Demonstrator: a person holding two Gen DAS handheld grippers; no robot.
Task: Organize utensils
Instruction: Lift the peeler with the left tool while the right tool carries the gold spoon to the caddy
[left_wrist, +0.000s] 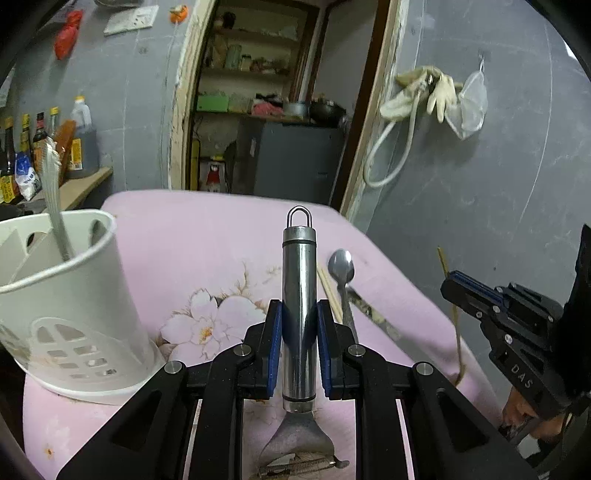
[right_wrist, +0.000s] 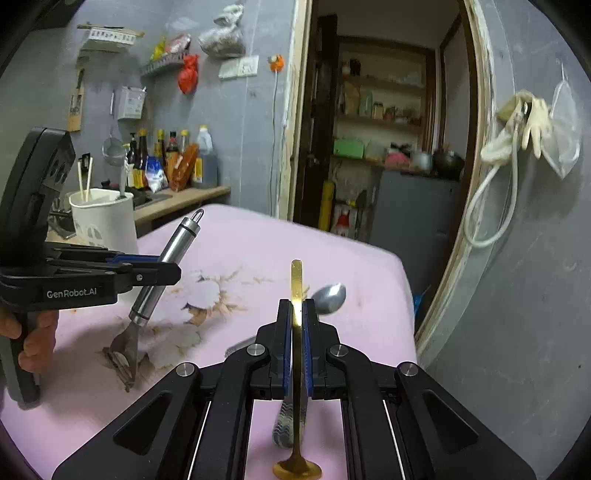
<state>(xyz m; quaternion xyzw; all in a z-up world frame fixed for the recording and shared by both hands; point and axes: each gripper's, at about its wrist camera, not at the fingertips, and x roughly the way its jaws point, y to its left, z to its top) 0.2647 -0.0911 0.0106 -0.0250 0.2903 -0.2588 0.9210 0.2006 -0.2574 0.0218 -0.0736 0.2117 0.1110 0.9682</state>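
Left gripper (left_wrist: 299, 341): blue pads pinch the steel handle of a peeler (left_wrist: 300, 295) about halfway along, the hanging loop pointing away from the camera and the blade end toward it; the right wrist view shows the same gripper (right_wrist: 162, 267) holding the peeler (right_wrist: 162, 269) tilted, blade low over the cloth
Right gripper (right_wrist: 296, 345): pressed together on the thin handle of a gold spoon (right_wrist: 296, 295), its bowl hanging near the bottom of the view, handle tip pointing away
Silver spoon (left_wrist: 343, 280): flat on the cloth just right of the peeler, bowl away from the camera; in the right wrist view it (right_wrist: 328, 293) lies under and beyond the gripped gold spoon
Chopsticks (left_wrist: 328, 291): pale pair lying between peeler handle and silver spoon
Utensil holder (left_wrist: 70, 295): white, divided, standing at the table's left edge, with a metal utensil handle (left_wrist: 53, 199) upright in it; the right wrist view shows chopsticks (right_wrist: 85, 179) in it too
Tablecloth (left_wrist: 192, 236): pink with a flower print, stained around the print
Backdrop: grey wall, sauce bottles (right_wrist: 166, 155) on a counter, open doorway to shelves
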